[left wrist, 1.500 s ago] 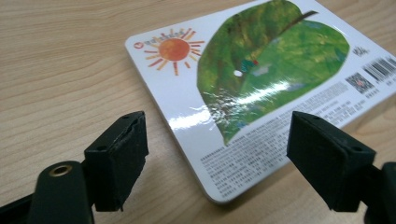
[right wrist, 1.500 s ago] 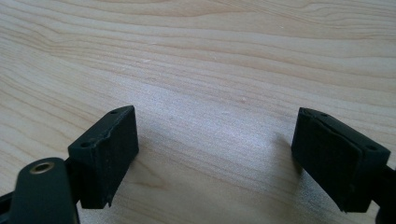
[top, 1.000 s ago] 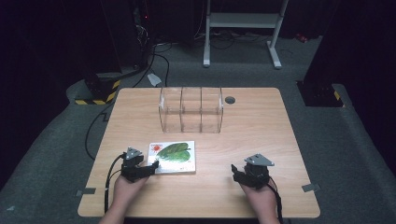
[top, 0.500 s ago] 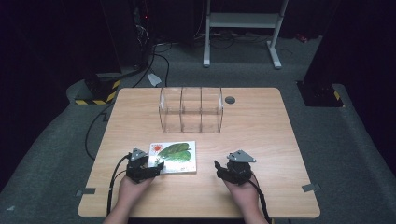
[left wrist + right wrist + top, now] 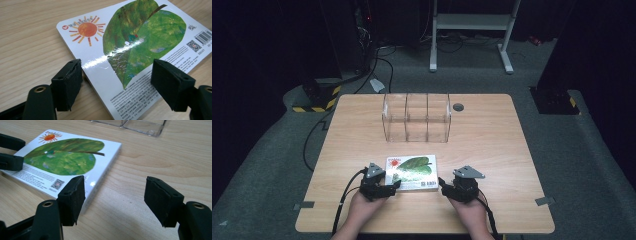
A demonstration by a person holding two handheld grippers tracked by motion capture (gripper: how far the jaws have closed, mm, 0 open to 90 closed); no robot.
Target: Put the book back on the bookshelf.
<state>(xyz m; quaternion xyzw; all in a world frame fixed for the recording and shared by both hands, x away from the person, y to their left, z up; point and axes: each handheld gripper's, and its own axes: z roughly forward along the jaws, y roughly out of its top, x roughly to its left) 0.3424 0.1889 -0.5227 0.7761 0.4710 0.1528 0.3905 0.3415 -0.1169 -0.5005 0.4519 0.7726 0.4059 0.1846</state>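
Observation:
A picture book with a green leaf and an orange sun on its white cover lies flat on the wooden table, near the front edge. My left gripper is at the book's near left corner. In the left gripper view the book runs between the open jaws, whose pads stand clear of it; these jaws have just been closing a little. My right gripper is at the book's near right corner. There the book lies beside the left pad and bare table is between the jaws, which have just been closing.
A clear box with three compartments stands empty behind the book, mid-table; its base is at the top of the right gripper view. A round grommet sits to its right. Cables and a white stand are on the floor behind.
The right hand has moved left to the book's right corner, and its jaws have narrowed. The left hand has shifted right, up to the book's left corner. The book has not moved.

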